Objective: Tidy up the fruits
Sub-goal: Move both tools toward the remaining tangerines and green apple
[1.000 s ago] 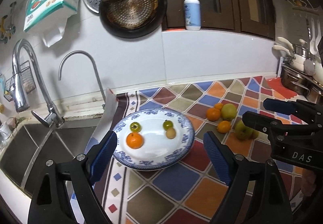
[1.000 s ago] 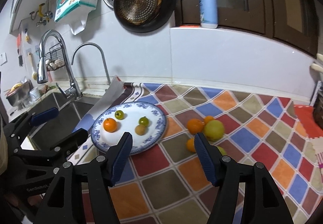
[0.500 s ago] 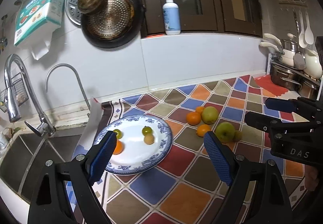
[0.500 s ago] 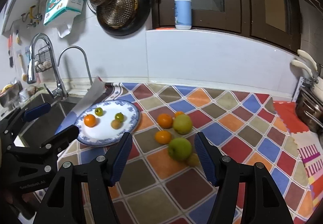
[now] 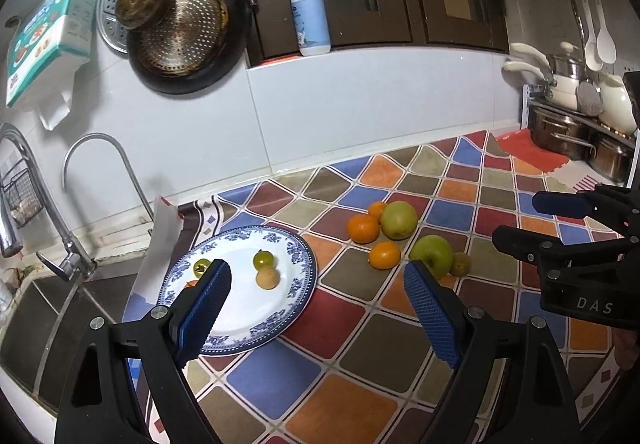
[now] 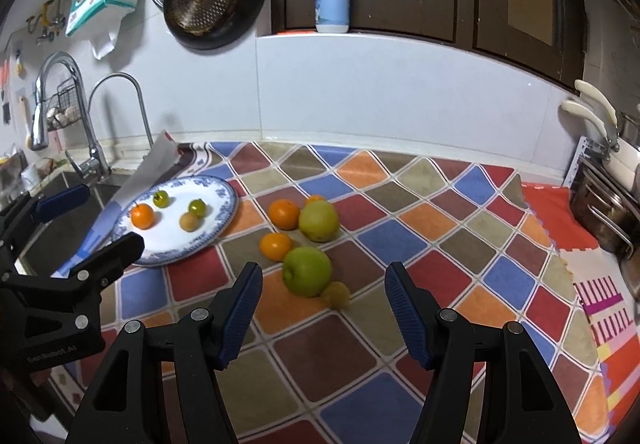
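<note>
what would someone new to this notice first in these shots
The bright checked cloth covering the counter grabs the eye, with a loose cluster of oranges and green apples lying on it just ahead of the open right gripper. Left of that cluster sits a blue-rimmed plate near the sink, holding four small fruits, with the open left gripper hovering over it.

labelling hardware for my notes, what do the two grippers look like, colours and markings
Both are matte black, angular frames with silver screws and two fingers tipped by blue textured pads. The left gripper shows white "GenRobot.AI" lettering in the right wrist view; the right gripper reads "DAS". No cables or sleeves visible.
</note>
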The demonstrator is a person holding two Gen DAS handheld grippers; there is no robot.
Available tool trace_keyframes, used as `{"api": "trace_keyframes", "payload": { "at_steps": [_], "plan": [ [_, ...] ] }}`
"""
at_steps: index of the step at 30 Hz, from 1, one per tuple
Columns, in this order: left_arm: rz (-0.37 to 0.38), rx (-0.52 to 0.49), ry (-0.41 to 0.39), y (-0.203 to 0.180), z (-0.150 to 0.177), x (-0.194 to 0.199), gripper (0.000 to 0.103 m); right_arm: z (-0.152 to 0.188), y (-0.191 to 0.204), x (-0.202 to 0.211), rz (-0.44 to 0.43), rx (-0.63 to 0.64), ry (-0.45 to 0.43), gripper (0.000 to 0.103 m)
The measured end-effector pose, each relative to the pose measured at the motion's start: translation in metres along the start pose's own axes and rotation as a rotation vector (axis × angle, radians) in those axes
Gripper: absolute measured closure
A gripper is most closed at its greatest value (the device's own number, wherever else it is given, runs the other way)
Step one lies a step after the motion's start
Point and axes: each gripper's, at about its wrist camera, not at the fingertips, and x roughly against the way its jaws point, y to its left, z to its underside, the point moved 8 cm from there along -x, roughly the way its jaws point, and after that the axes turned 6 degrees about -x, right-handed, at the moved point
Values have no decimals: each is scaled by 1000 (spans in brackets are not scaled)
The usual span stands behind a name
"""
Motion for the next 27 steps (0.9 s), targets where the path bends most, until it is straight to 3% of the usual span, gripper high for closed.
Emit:
{"api": "trace_keyframes", "payload": {
  "at_steps": [15,27],
  "plan": [
    [34,-82,103,-12,17,-59,15,26,-14,-54,6,-3,129,39],
    [131,-192,116,-34,19,-103,15,40,-20,-87,14,-6,204,39]
  ]
}}
